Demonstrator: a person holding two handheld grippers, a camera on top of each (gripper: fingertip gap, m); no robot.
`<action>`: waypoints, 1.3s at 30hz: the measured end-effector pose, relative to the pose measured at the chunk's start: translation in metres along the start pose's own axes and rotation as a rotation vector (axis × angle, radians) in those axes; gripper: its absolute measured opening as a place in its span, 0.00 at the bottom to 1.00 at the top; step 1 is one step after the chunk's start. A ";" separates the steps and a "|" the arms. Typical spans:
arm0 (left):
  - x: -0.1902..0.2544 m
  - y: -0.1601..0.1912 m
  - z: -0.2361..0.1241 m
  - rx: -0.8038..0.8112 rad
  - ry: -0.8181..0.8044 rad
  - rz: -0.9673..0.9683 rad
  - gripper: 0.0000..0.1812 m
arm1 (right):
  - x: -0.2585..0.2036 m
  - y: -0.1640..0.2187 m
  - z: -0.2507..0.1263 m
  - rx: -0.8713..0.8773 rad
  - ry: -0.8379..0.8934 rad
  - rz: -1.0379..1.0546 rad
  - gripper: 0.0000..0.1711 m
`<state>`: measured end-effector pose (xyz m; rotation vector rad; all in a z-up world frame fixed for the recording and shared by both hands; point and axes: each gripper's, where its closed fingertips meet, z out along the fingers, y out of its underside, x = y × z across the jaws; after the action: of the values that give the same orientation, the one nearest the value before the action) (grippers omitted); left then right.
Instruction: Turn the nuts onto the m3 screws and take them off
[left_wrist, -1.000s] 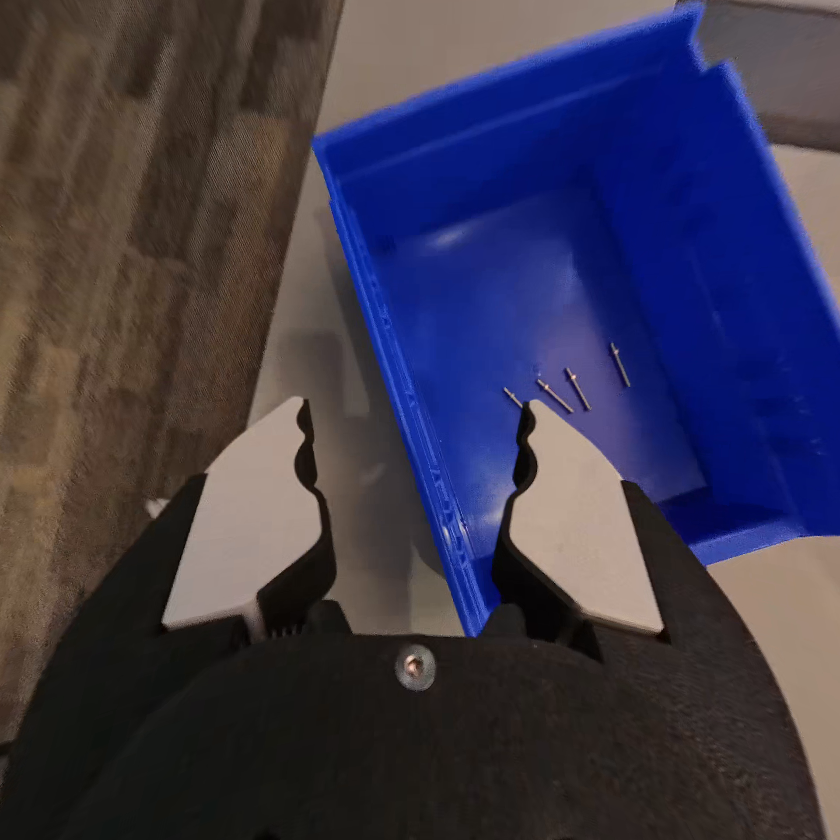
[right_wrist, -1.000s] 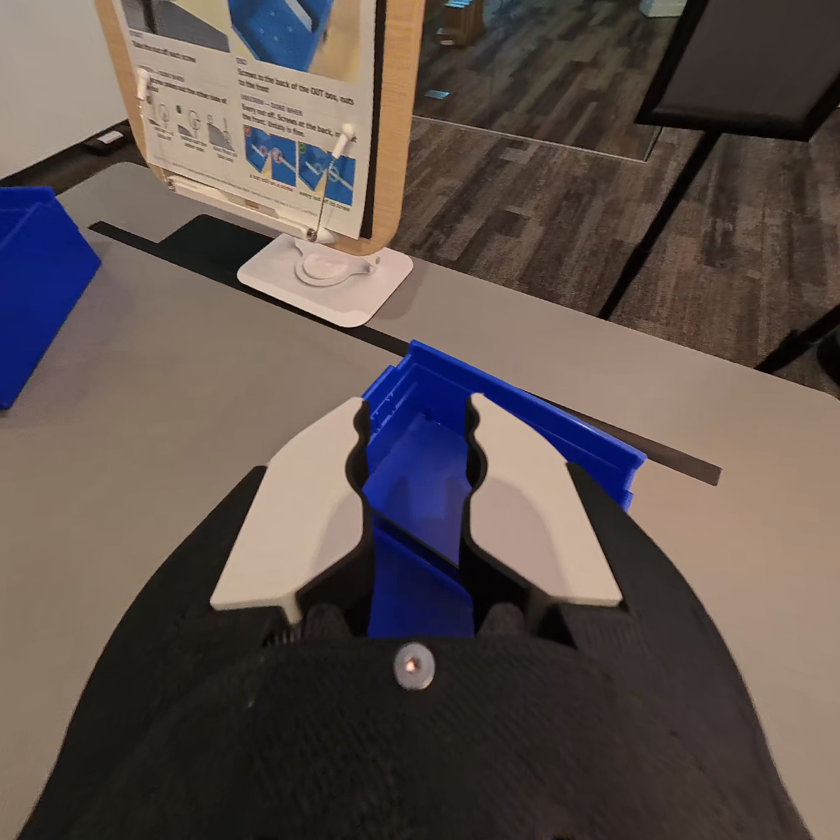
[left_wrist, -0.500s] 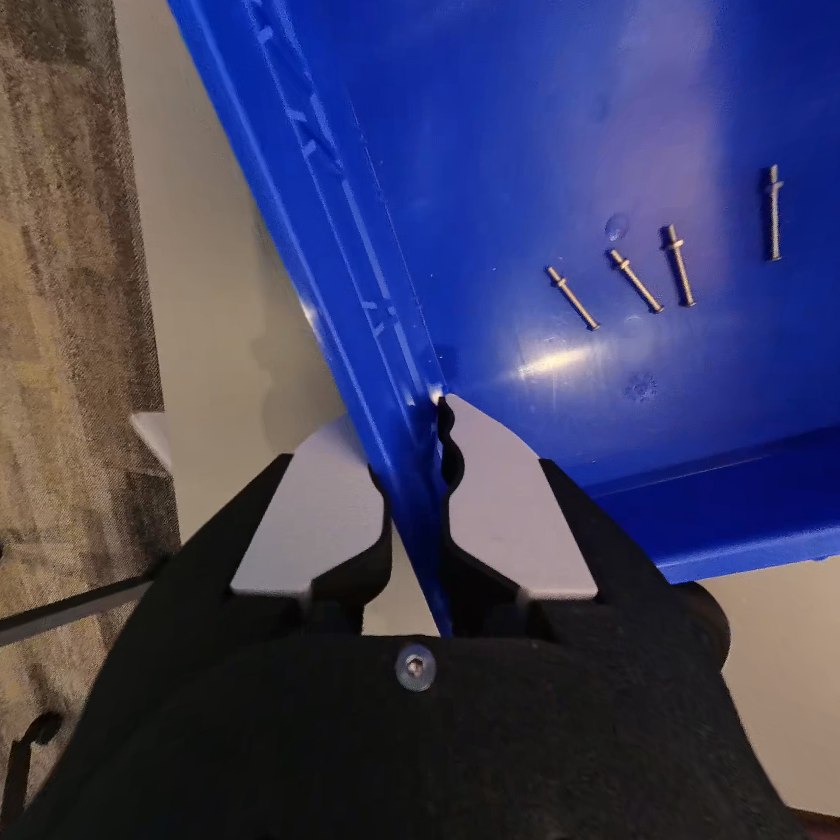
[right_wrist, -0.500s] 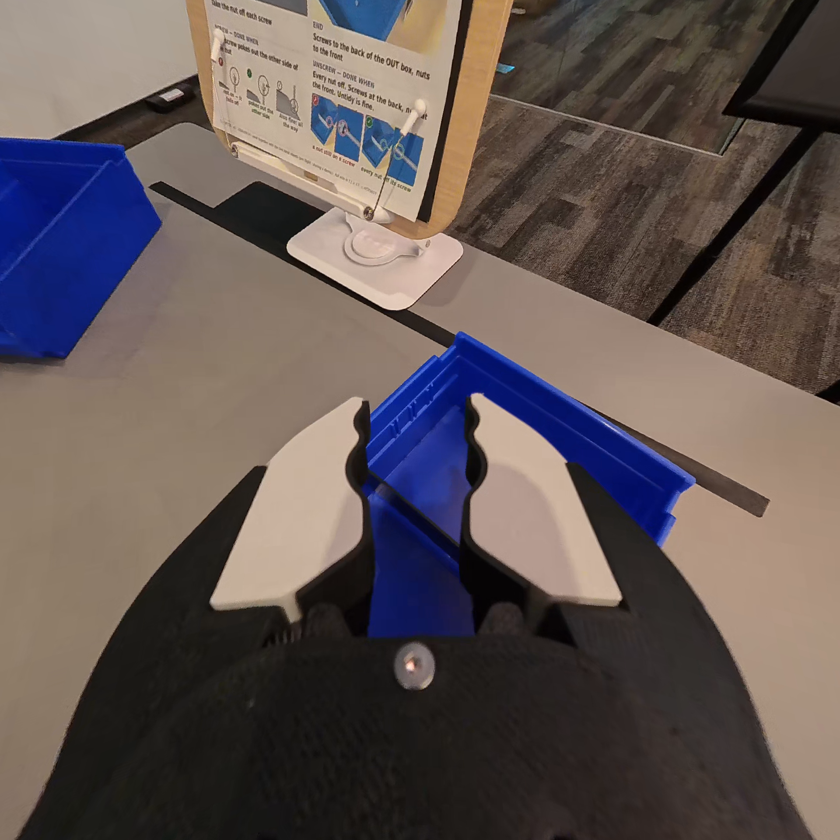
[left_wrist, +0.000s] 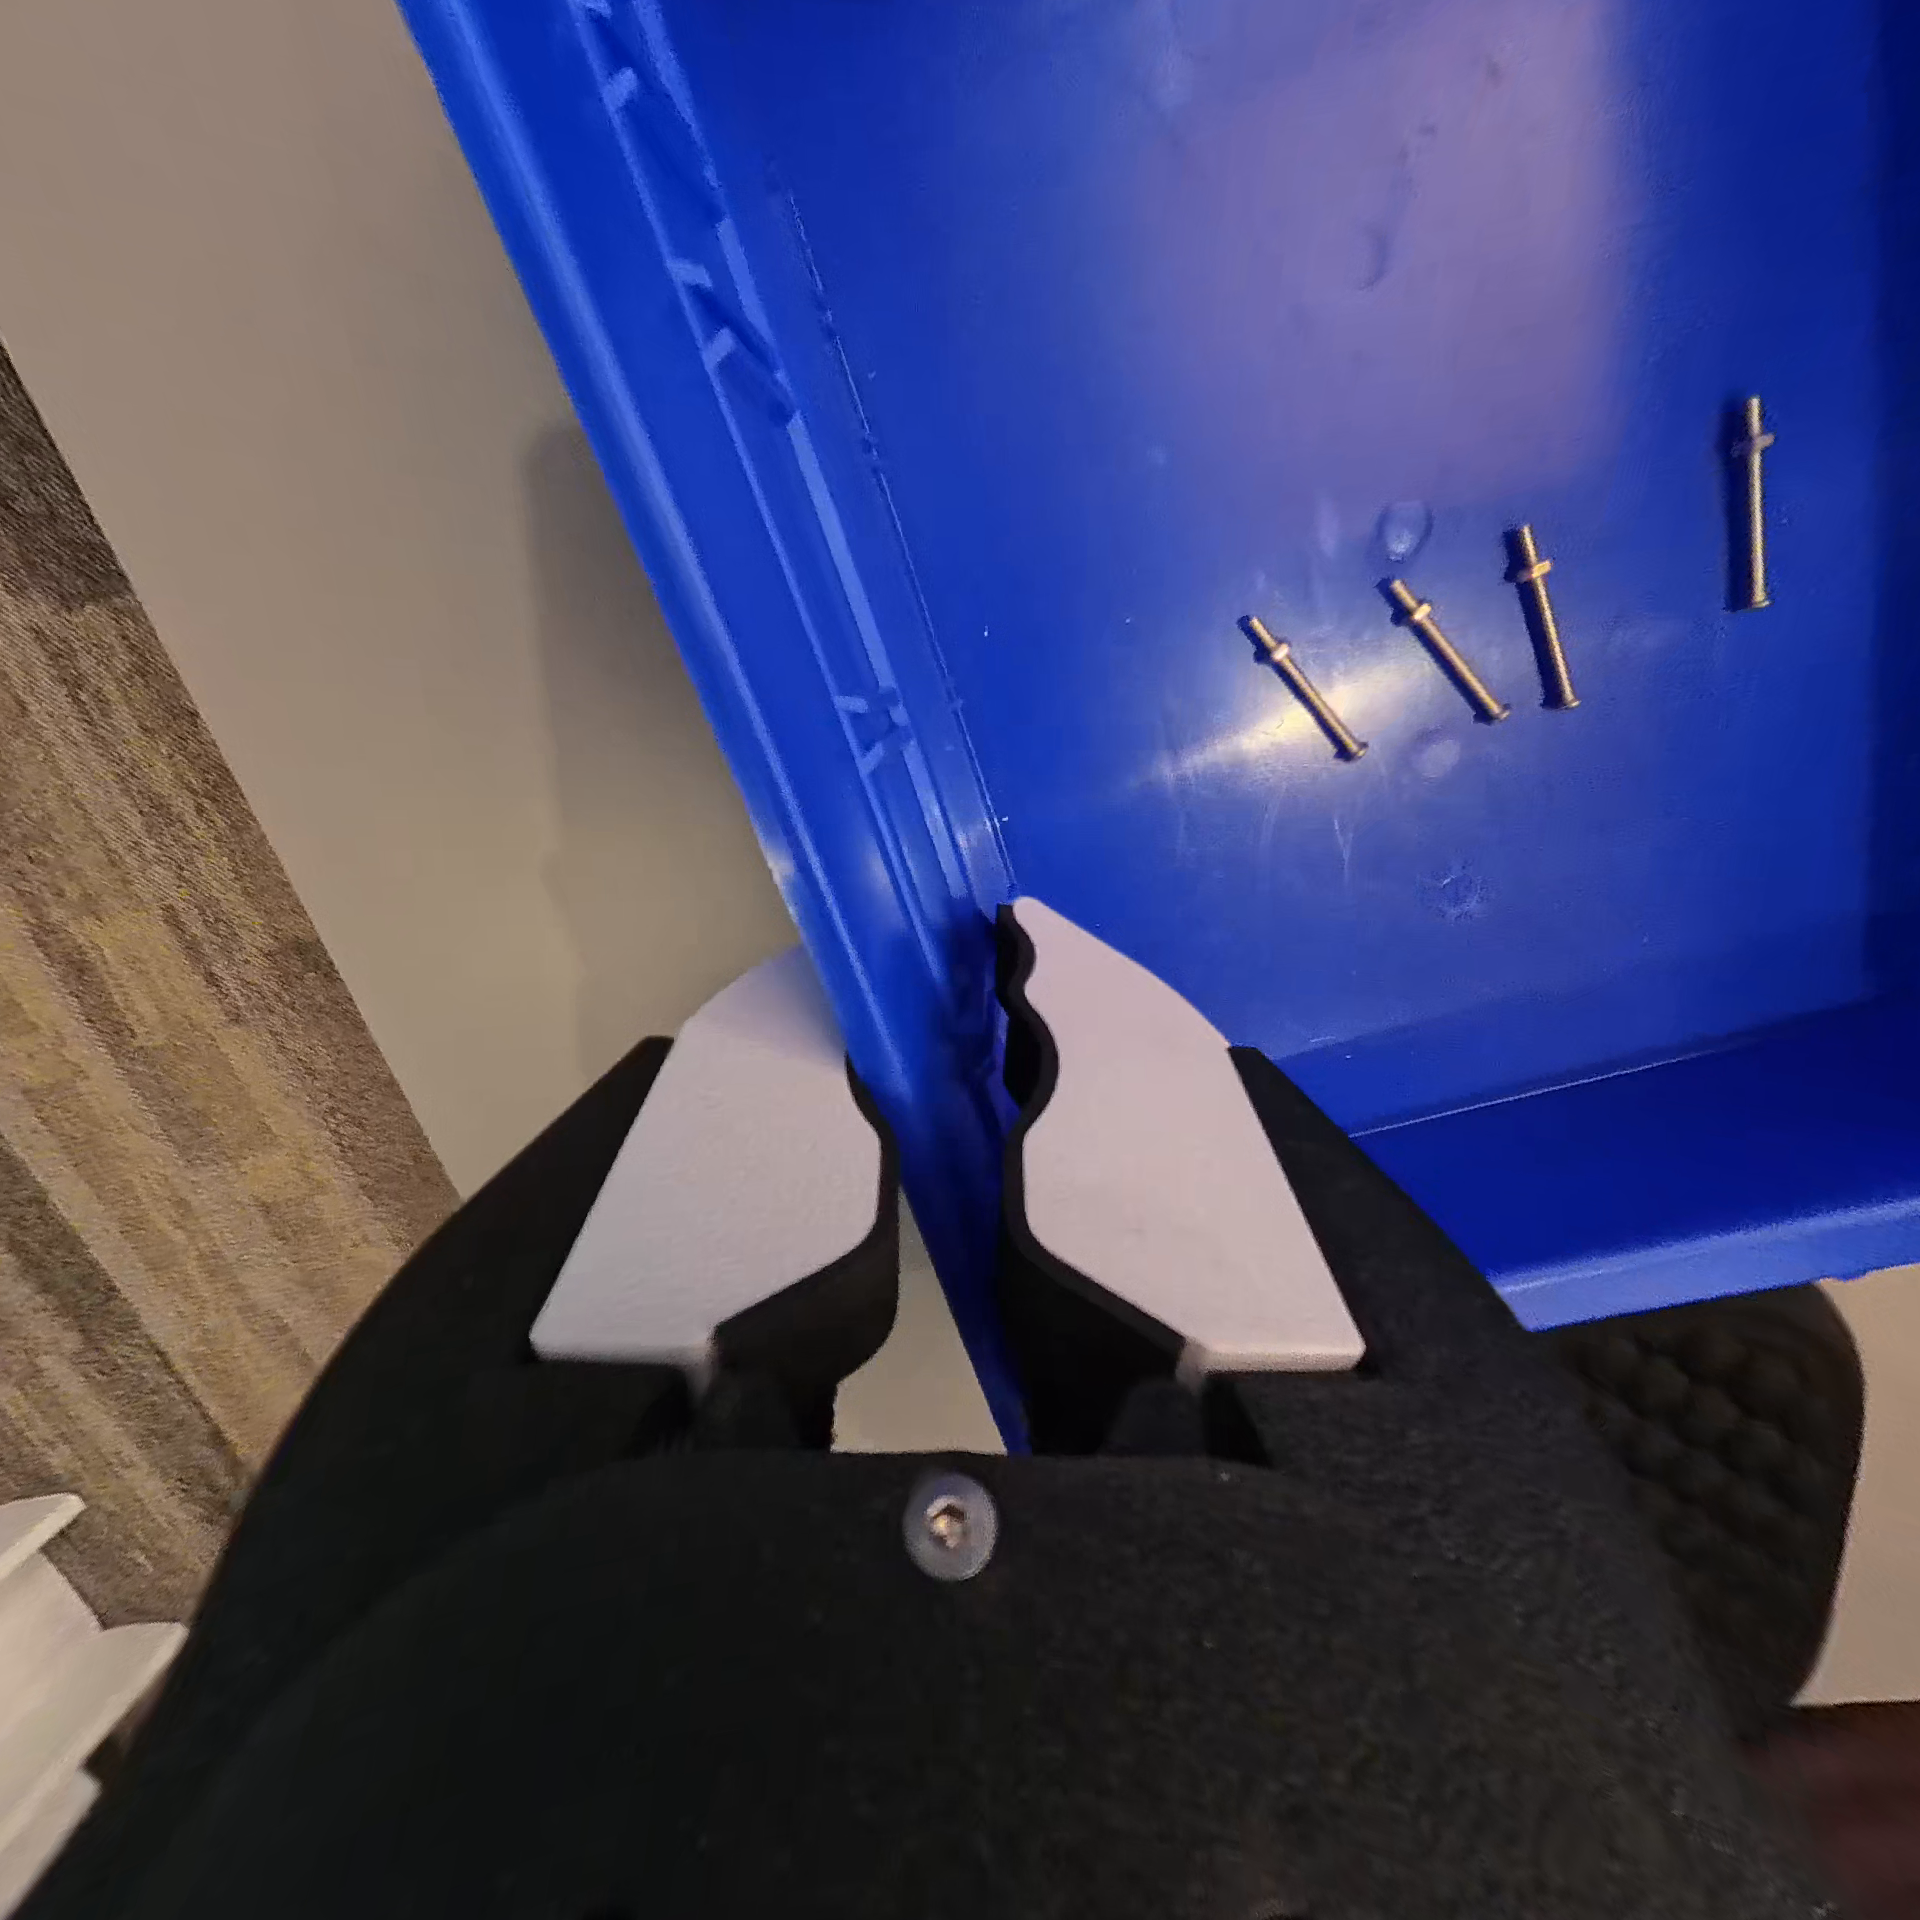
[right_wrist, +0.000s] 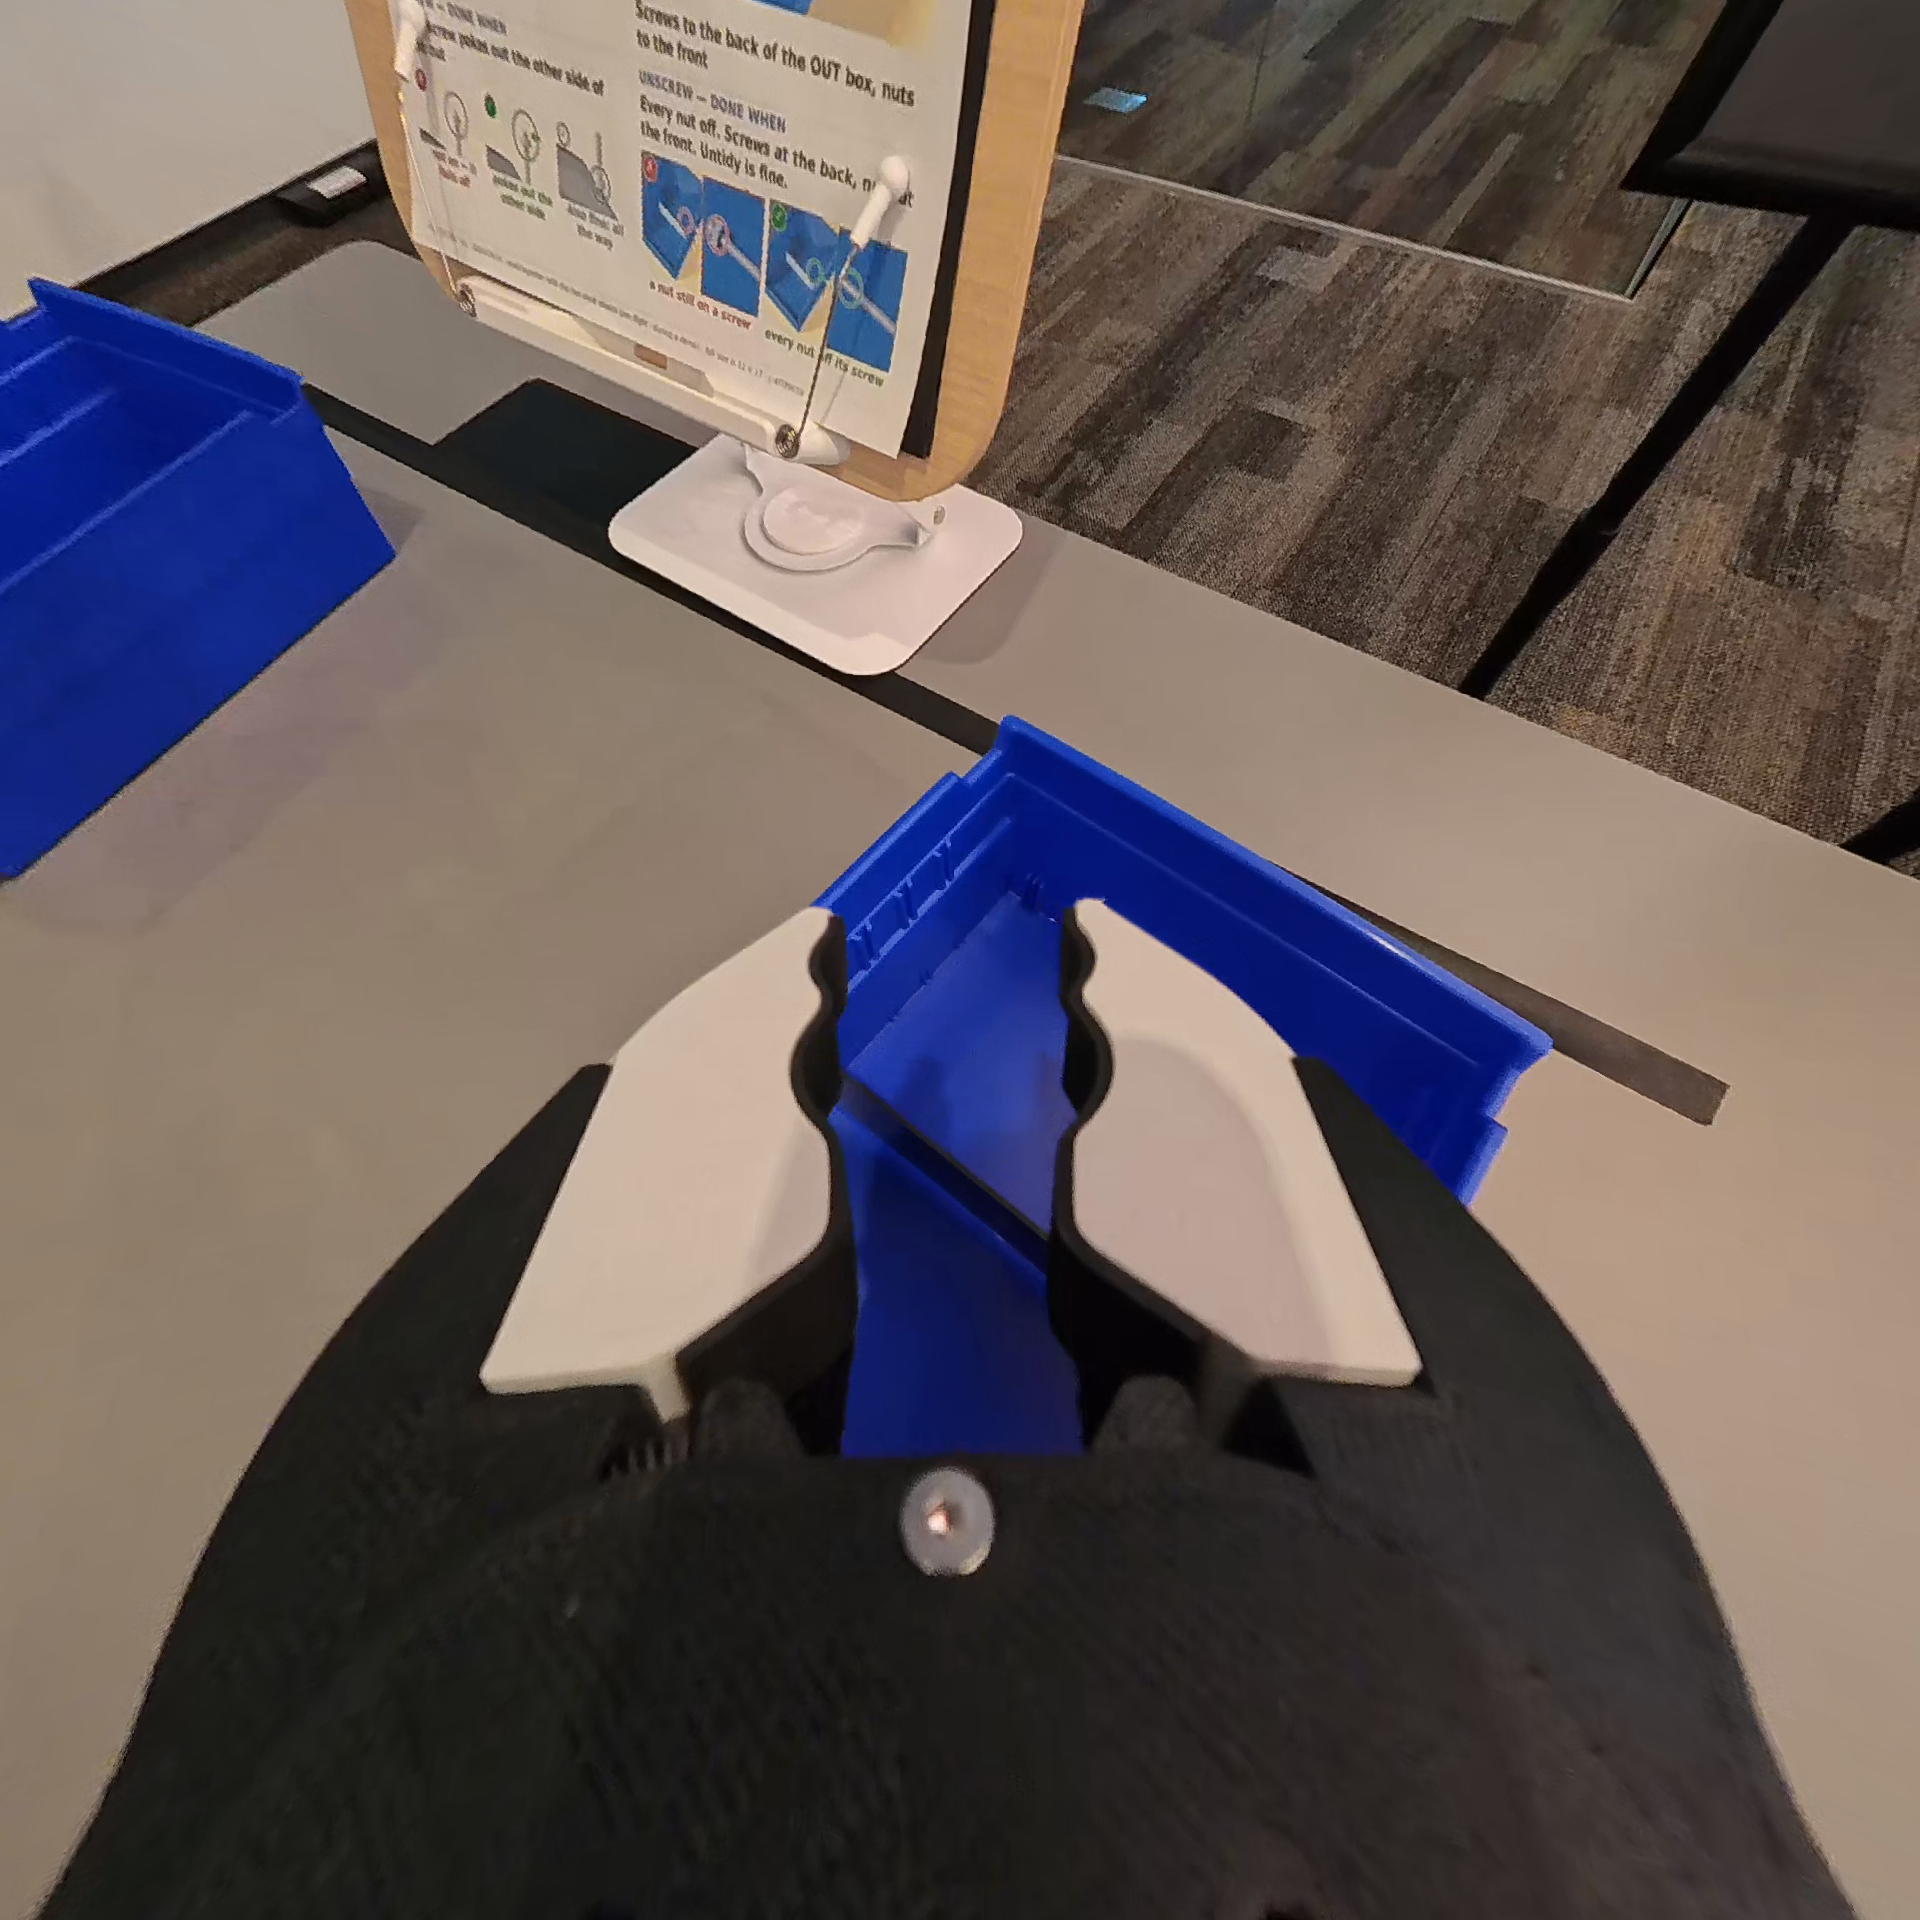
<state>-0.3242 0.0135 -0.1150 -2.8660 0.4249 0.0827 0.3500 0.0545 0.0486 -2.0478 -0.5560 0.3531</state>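
We have the left tongs clamped on the blue bin side wall; four screws lie inside, right of them, shafts pointing away. Right tongs hang apart.

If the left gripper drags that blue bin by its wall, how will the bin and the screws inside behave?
The blue bin looks like rigid plastic, so it should probably slide whole. The left gripper pinches only its side wall, so it may pivot. The screws lie loose on a glossy floor, apt to roll.
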 end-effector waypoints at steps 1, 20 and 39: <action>-0.001 0.000 0.000 0.004 0.004 0.017 0.09 | 0.000 0.001 0.001 -0.007 0.003 -0.001 0.24; -0.001 -0.031 -0.068 0.368 -0.008 0.024 0.20 | -0.022 -0.003 0.029 -0.102 0.087 -0.139 0.25; 0.078 -0.016 0.008 0.034 0.155 -0.300 0.17 | -0.048 -0.012 0.037 -0.098 0.069 -0.207 0.27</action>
<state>-0.2448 0.0083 -0.1259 -2.8759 0.0188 -0.1983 0.2890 0.0614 0.0416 -2.0645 -0.7483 0.1347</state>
